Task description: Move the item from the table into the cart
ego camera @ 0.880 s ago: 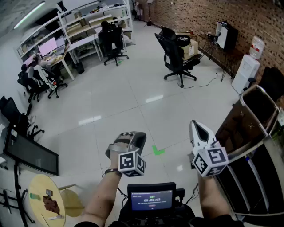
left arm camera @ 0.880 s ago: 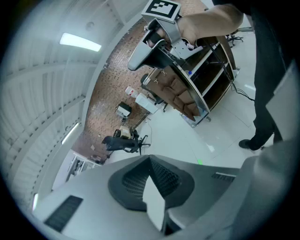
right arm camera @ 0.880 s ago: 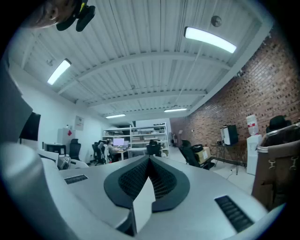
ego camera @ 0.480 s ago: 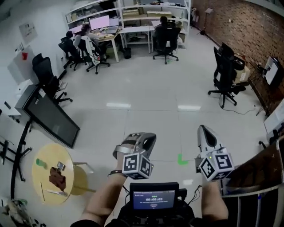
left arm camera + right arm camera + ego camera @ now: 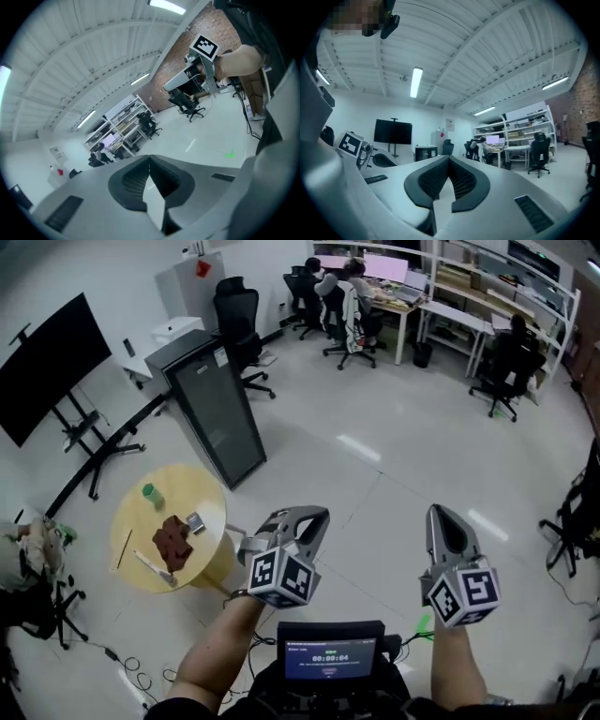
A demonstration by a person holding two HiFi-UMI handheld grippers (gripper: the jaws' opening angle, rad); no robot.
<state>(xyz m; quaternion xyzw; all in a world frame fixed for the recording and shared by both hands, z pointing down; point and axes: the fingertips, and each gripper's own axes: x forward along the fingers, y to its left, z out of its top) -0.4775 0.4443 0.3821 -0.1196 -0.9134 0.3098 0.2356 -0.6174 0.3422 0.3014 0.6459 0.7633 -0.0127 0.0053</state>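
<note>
A small round yellow table (image 5: 141, 521) stands at the left of the head view. On it lie a brown lumpy item (image 5: 172, 542), a green object (image 5: 149, 492), a small grey piece (image 5: 196, 522) and a pale stick (image 5: 150, 565). My left gripper (image 5: 319, 514) is shut and empty, held in the air right of the table. My right gripper (image 5: 441, 514) is also shut and empty, further right. In the left gripper view the jaws (image 5: 150, 161) meet; in the right gripper view the jaws (image 5: 449, 164) meet too. No cart shows in these views.
A dark cabinet (image 5: 214, 407) stands behind the table, with a black screen on a stand (image 5: 52, 367) at the far left. Office chairs (image 5: 236, 320) and desks with seated people (image 5: 342, 296) fill the back. A small display (image 5: 328, 651) sits below the grippers. Cables (image 5: 131, 667) lie on the floor.
The head view has swung left: the yellow table moved from the lower left toward the middle left, and the brick wall and shelving at the right went out of view. Both grippers stayed shut.
</note>
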